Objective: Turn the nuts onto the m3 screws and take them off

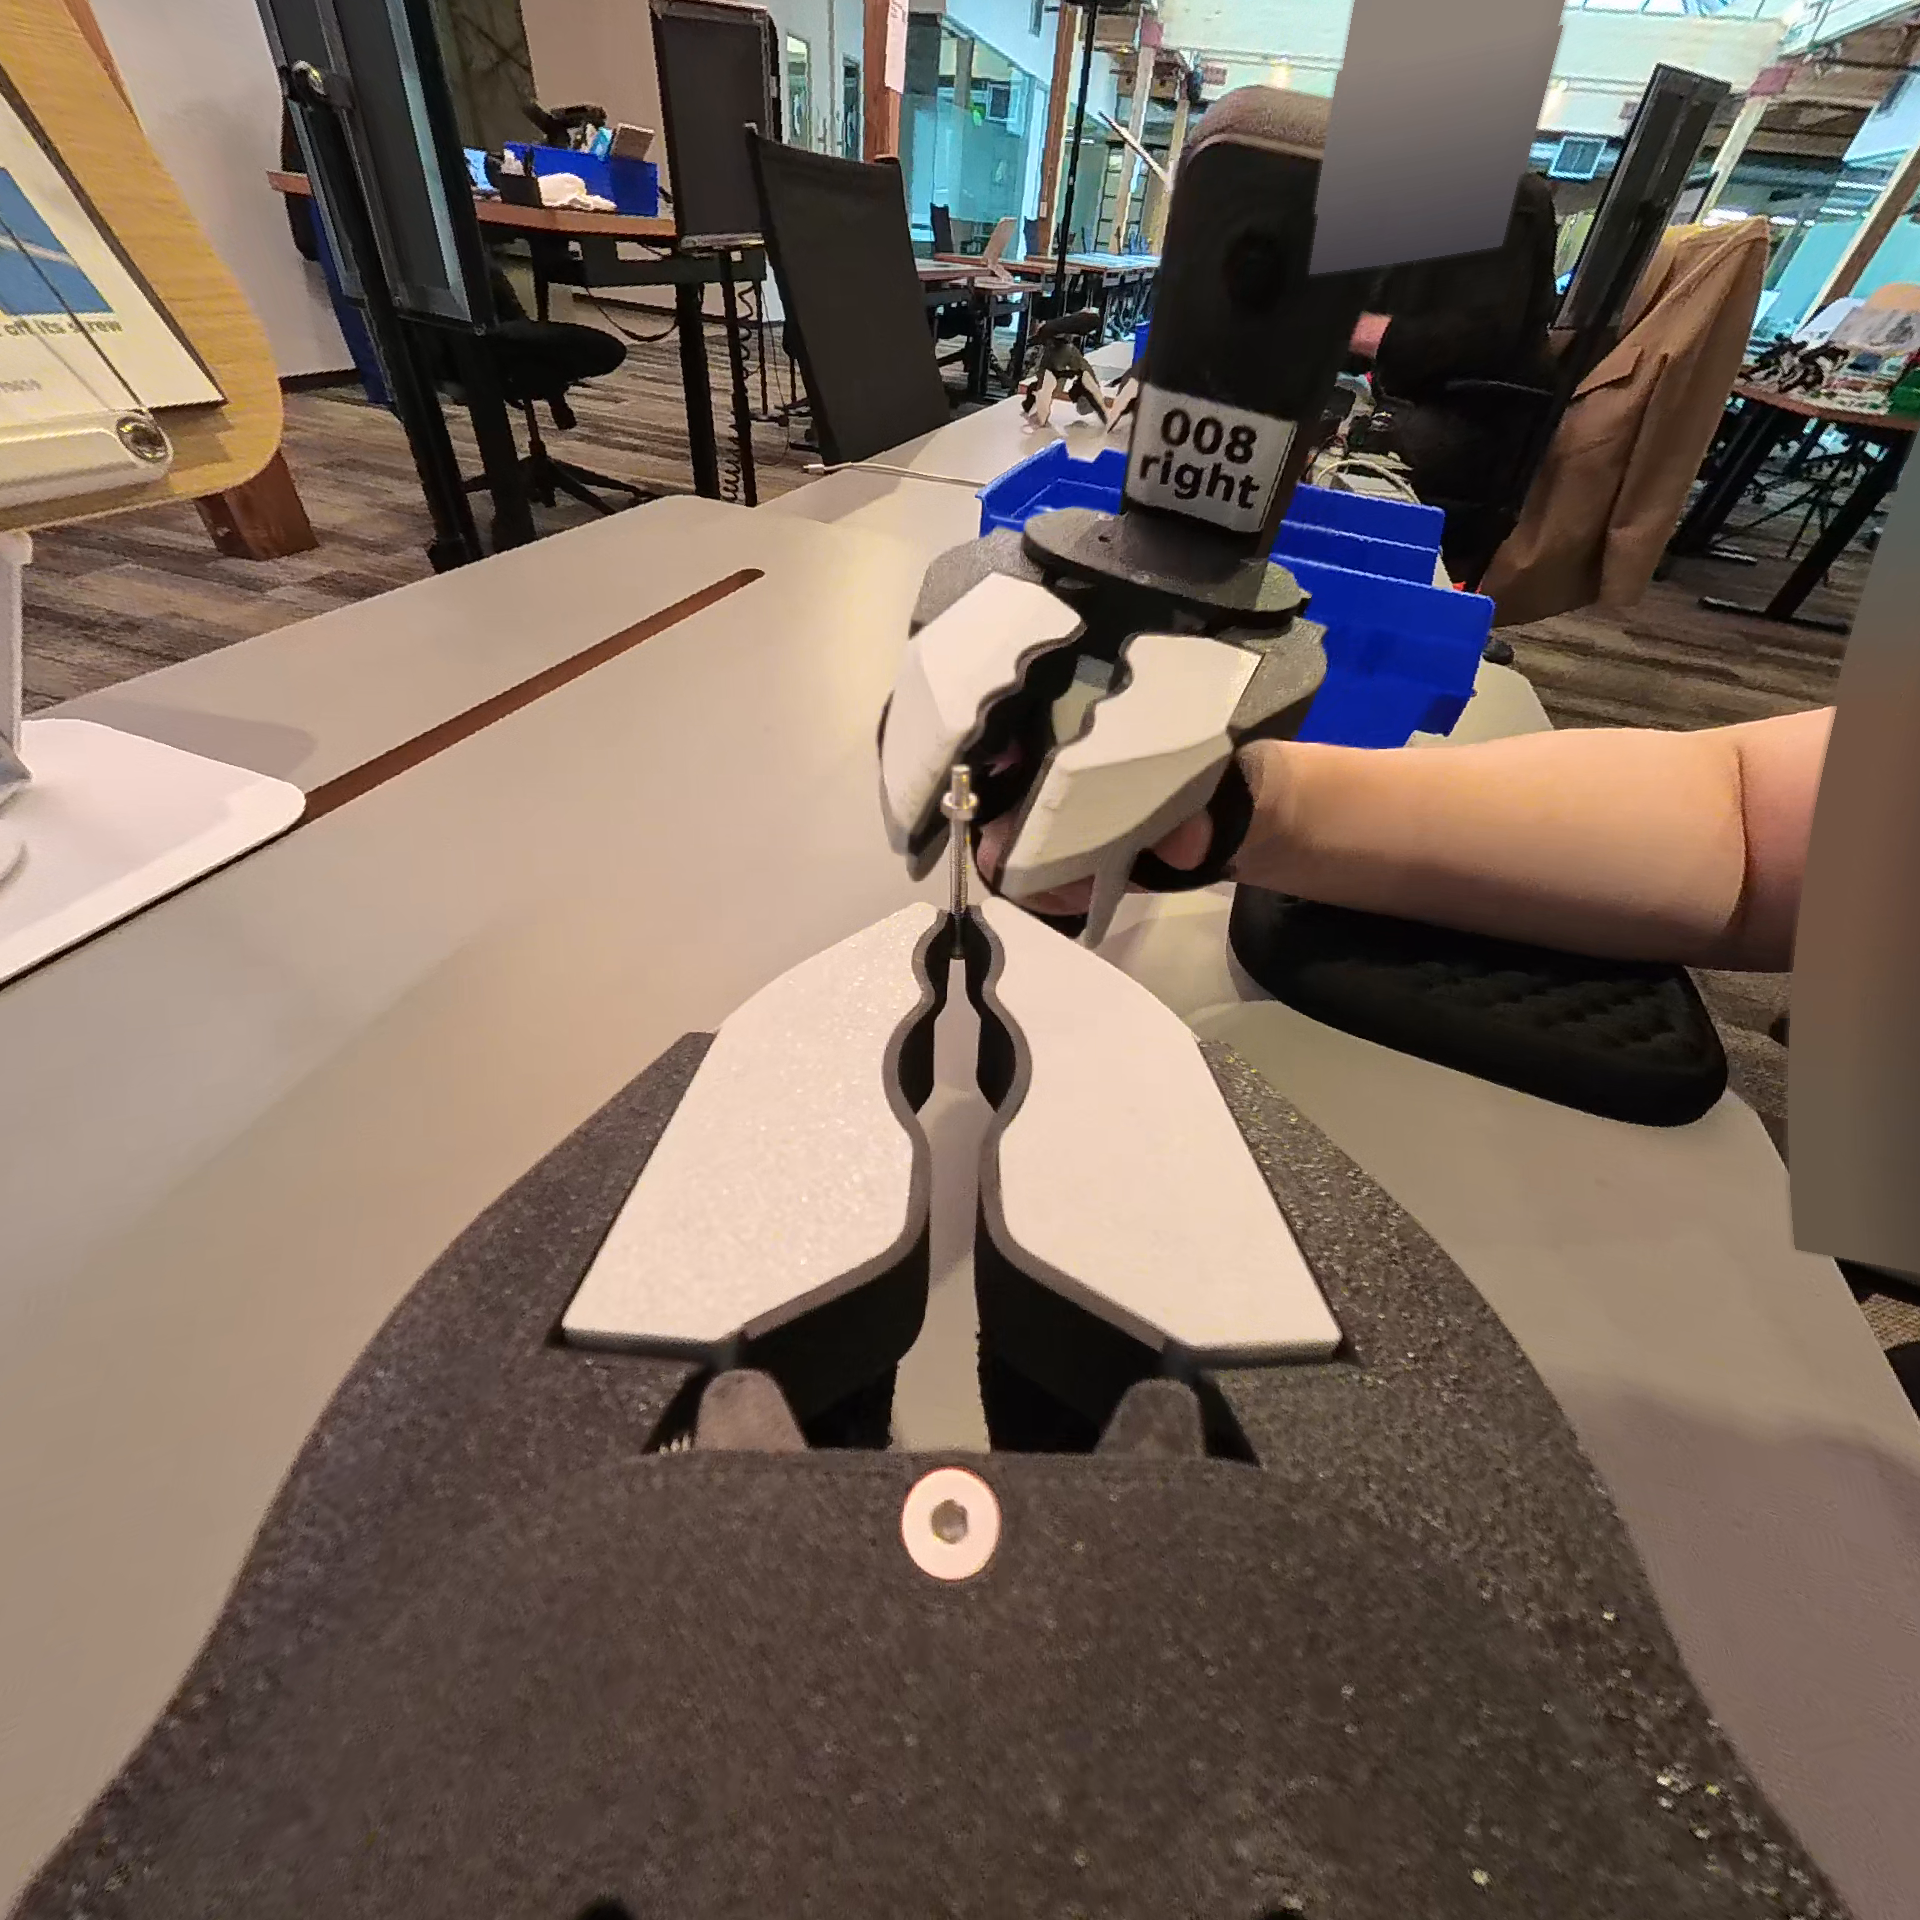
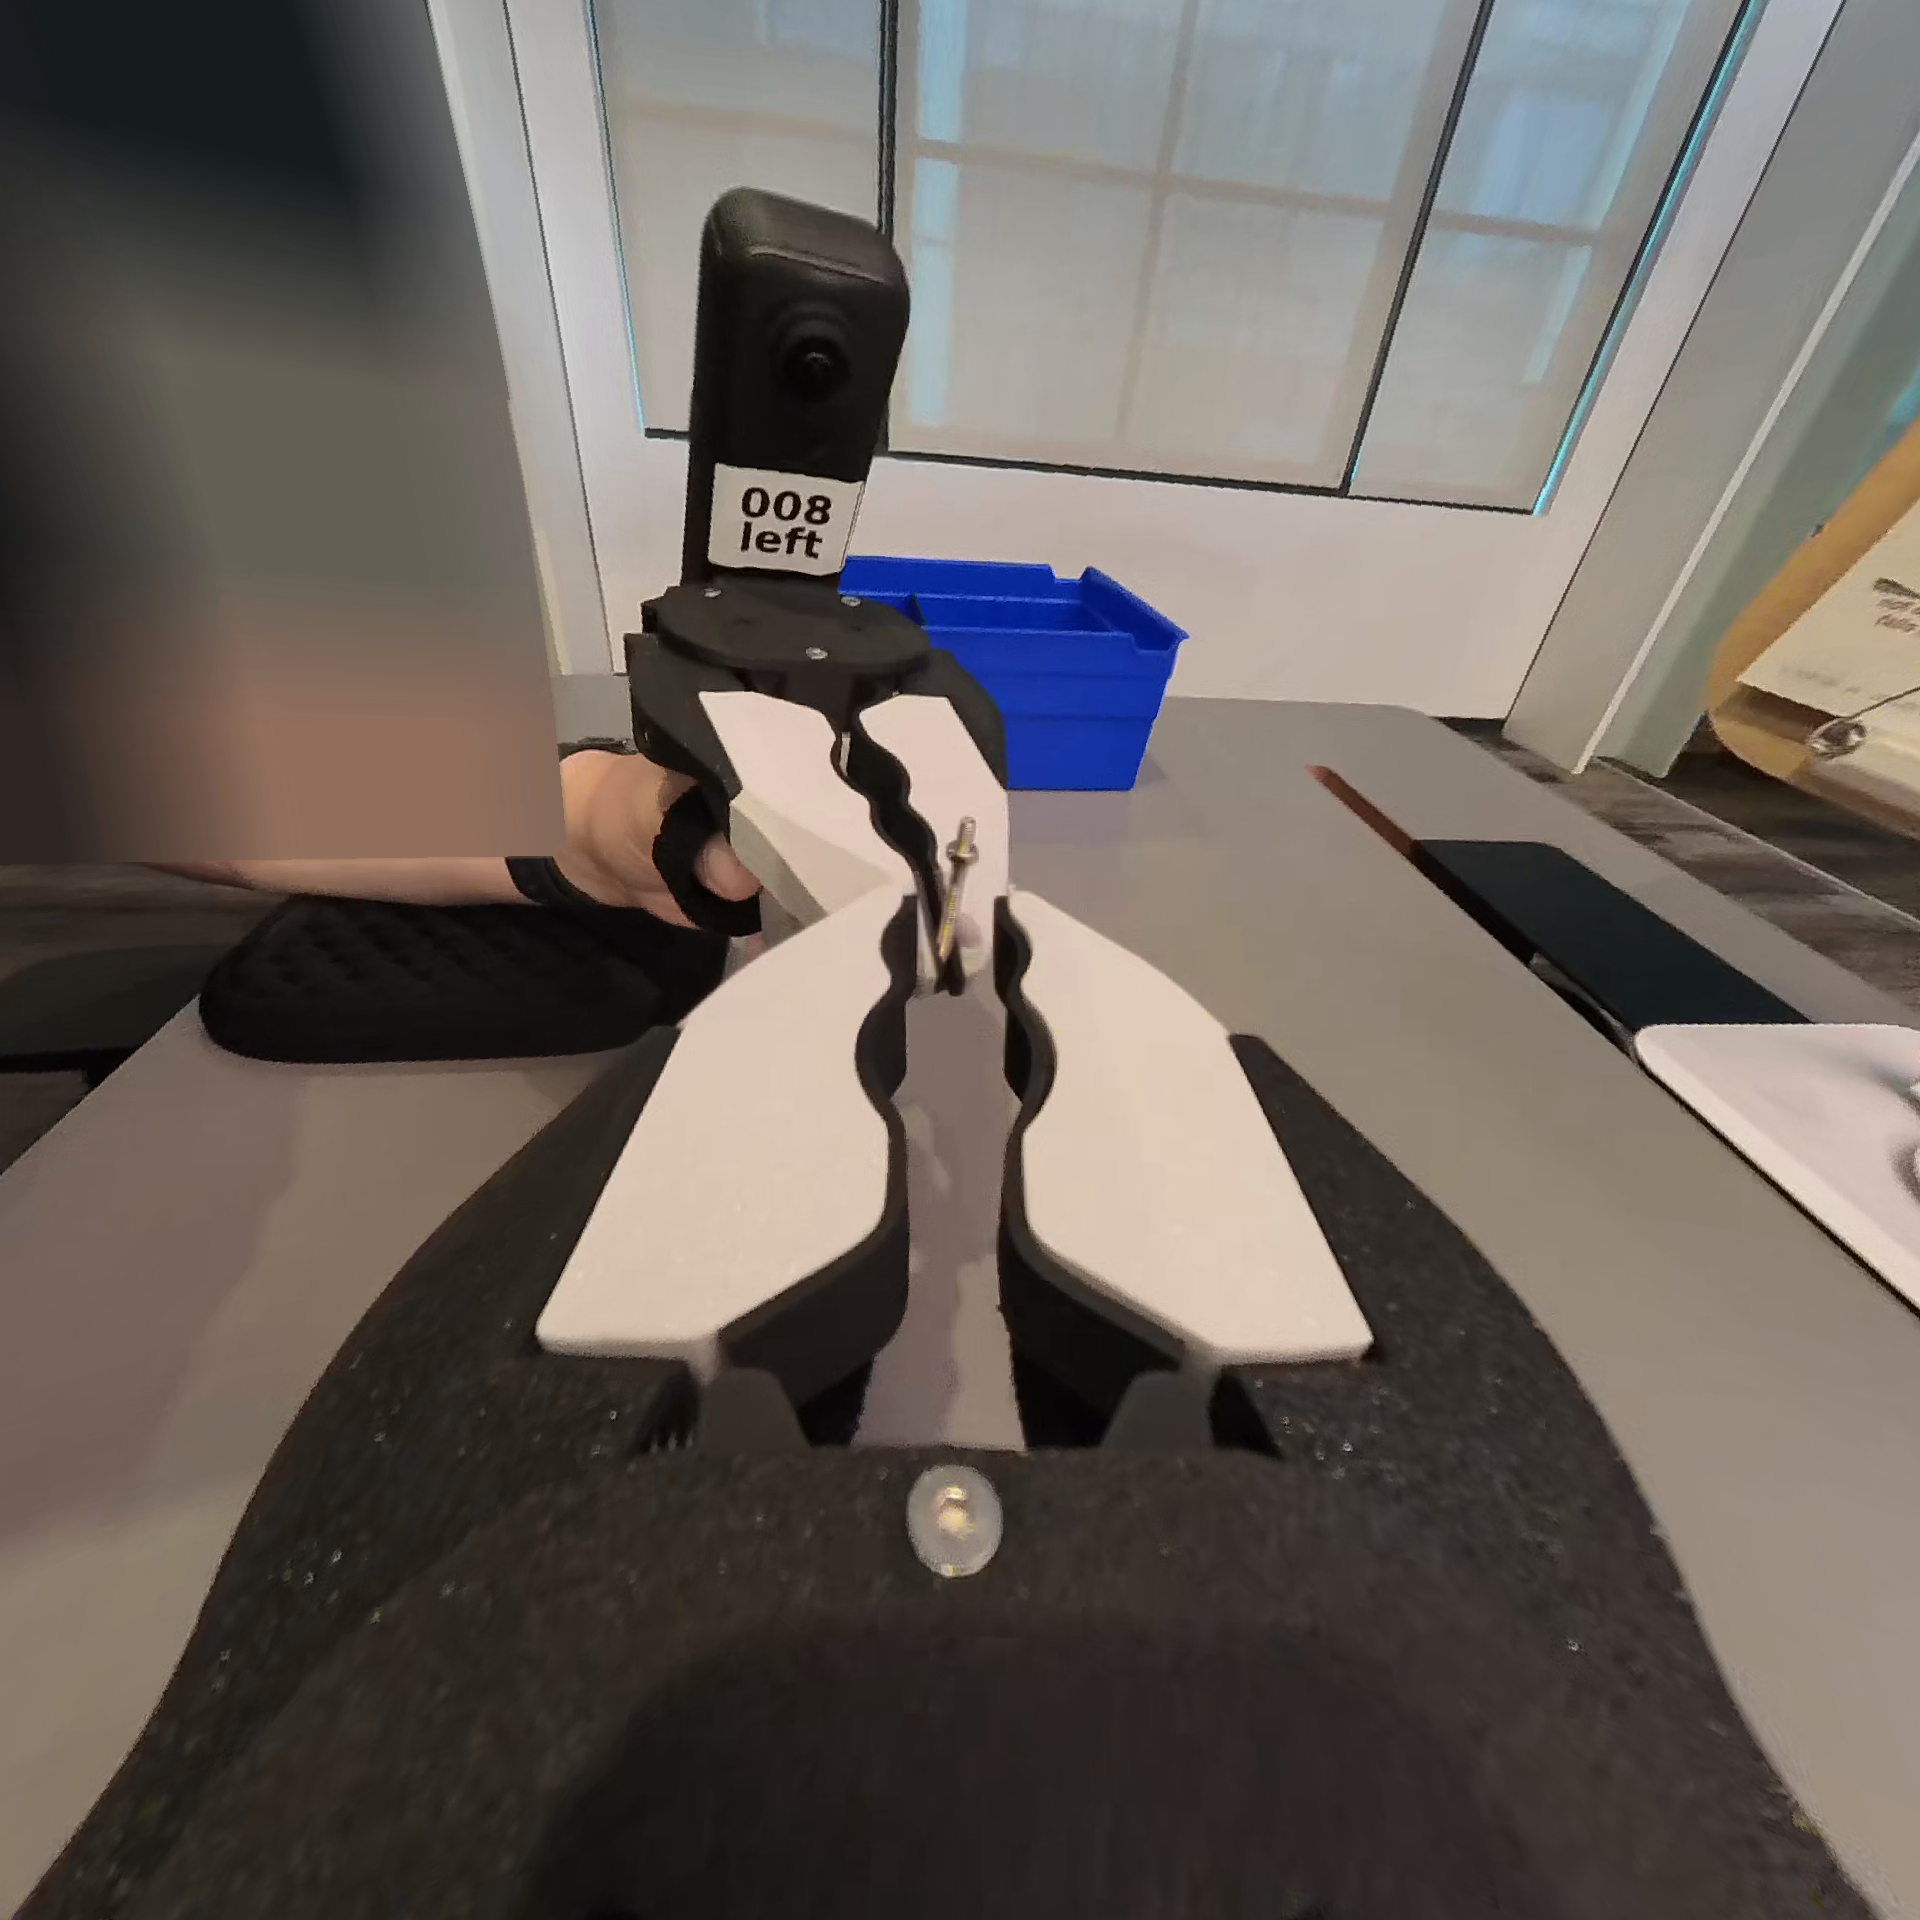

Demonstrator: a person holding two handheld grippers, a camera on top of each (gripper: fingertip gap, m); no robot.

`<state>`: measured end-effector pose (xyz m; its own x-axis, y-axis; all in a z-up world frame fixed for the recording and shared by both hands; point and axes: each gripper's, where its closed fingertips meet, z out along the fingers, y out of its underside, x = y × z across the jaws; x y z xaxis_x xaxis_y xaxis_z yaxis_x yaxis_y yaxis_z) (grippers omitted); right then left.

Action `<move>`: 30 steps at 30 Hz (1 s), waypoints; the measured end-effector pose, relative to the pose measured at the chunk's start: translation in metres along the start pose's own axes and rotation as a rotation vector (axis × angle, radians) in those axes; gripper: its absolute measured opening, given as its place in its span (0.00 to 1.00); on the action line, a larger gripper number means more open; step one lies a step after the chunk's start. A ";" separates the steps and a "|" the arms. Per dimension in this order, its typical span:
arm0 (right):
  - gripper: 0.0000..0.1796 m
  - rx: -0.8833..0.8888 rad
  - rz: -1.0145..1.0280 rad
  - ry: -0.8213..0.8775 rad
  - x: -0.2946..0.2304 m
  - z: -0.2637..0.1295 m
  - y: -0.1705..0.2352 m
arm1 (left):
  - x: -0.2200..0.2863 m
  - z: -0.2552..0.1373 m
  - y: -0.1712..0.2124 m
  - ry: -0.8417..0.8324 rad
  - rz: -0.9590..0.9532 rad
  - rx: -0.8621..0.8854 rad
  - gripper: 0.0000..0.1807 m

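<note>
So up close in the left wrist view, the left gripper (image 1: 958, 925) has its tips pinched nearly together around the bottom end of the m3 screw (image 1: 958, 847), which stands straight up toward 12 o'clock above the grey table (image 1: 540, 935). A small nut (image 1: 957, 802) sits on the shaft near the top, with a bit of thread poking out above it. Right behind that, the right gripper (image 1: 961, 831) comes in from about 1 o'clock; its fingers are parted a little, and it's holding nothing as far as I can see, the tips just sit beside the nut. In the right wrist view the screw leans slightly. A black foam pad (image 1: 1475, 1018) lies at 3 o'clock under the person's forearm, and a blue bin (image 1: 1371, 634) sits farther back around 1 o'clock.
</note>
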<state>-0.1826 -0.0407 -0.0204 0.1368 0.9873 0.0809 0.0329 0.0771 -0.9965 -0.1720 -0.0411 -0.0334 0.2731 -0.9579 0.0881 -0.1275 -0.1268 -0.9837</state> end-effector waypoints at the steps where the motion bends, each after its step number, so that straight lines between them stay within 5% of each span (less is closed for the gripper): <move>1: 0.07 -0.001 -0.003 -0.005 -0.001 0.001 0.000 | 0.000 0.000 0.000 0.001 0.001 -0.001 0.01; 15: 0.01 0.032 0.085 -0.053 -0.004 0.000 -0.005 | 0.006 0.000 -0.004 0.035 -0.011 0.026 0.01; 20: 0.01 0.008 0.097 -0.016 0.003 -0.005 -0.006 | 0.003 -0.002 -0.008 0.004 0.008 0.043 0.09; 30: 0.01 -0.030 0.033 0.194 0.021 -0.055 -0.066 | 0.000 0.002 0.004 -0.033 0.040 -0.016 0.10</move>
<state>-0.1277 -0.0331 0.0479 0.3265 0.9437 0.0538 0.0541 0.0382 -0.9978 -0.1709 -0.0415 -0.0372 0.2987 -0.9534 0.0436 -0.1540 -0.0932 -0.9837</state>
